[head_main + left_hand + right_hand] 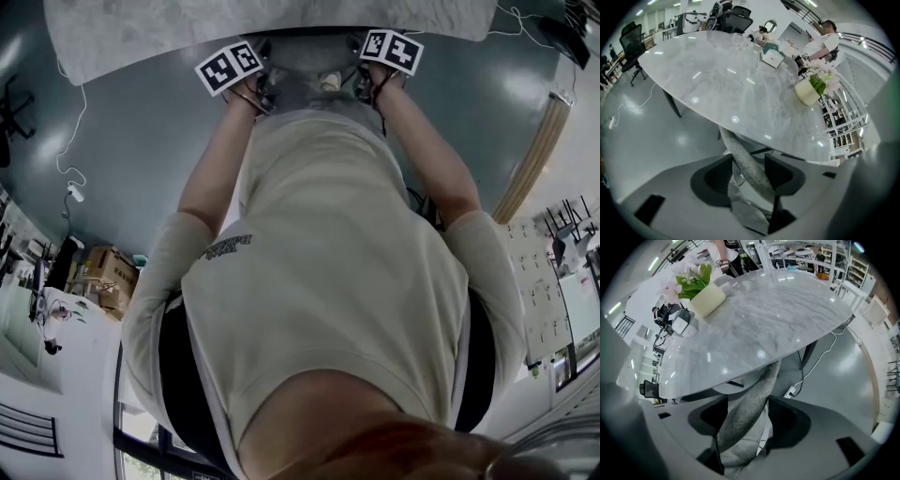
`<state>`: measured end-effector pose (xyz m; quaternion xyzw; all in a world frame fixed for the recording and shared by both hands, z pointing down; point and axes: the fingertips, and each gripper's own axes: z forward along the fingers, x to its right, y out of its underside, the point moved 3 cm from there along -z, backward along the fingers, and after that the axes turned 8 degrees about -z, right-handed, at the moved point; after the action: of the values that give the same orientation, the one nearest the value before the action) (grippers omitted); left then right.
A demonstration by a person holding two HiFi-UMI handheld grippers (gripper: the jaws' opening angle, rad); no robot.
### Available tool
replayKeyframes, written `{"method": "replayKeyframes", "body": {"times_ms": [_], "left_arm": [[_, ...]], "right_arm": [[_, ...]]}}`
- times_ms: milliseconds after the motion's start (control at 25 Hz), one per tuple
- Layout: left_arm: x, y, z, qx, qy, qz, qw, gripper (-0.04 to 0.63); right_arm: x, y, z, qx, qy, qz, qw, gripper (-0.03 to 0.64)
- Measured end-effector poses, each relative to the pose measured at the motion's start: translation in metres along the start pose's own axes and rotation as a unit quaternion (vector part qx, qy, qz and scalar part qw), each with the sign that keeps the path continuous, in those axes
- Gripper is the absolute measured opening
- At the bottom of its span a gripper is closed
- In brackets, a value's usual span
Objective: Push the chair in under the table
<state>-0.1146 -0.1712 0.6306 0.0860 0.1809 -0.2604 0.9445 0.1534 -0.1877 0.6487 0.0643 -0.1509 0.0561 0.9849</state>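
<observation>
The chair shows only as the grey speckled top rim of its back [309, 89], close against the edge of the marble table [187, 33]. In the left gripper view the rim [740, 154] runs slantwise between the jaws of my left gripper [747, 177], which stands open around it. In the right gripper view the same rim [752, 394] passes between the jaws of my right gripper [746, 420], open too, with a gap on its right side. In the head view both arms reach forward, the left gripper [262, 91] and the right gripper [366, 84] side by side on the rim.
A cream pot of flowers [808, 91] and a few small things stand on the table's far side, where a person [820, 44] sits. A cable and power strip [791, 391] lie on the floor by the table leg. Office chairs [630, 44] stand beyond.
</observation>
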Motion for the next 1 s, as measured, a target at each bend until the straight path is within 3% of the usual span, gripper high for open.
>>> {"method": "replayKeyframes", "body": {"times_ms": [320,480,640,800,1000], "left_arm": [[0.043,-0.023,-0.05,0.038,0.039,0.089,0.9945,0.178],[0.084,-0.042,-0.074,0.084,0.07,0.161,0.9809,0.159],[0.136,-0.068,-0.115,0.149,0.117,0.24,0.952,0.126],[0.181,-0.091,-0.163,0.206,0.164,0.287,0.921,0.118],[0.225,-0.113,-0.228,0.273,0.217,0.349,0.8696,0.118]], "right_arm": [[-0.018,-0.027,-0.057,0.05,-0.008,-0.063,0.997,0.266],[-0.041,-0.062,-0.101,0.126,-0.027,-0.11,0.986,0.273],[-0.077,-0.103,-0.156,0.232,-0.039,-0.174,0.956,0.272],[-0.114,-0.134,-0.218,0.348,-0.046,-0.211,0.912,0.259],[-0.154,-0.159,-0.281,0.441,-0.053,-0.246,0.862,0.258]]}}
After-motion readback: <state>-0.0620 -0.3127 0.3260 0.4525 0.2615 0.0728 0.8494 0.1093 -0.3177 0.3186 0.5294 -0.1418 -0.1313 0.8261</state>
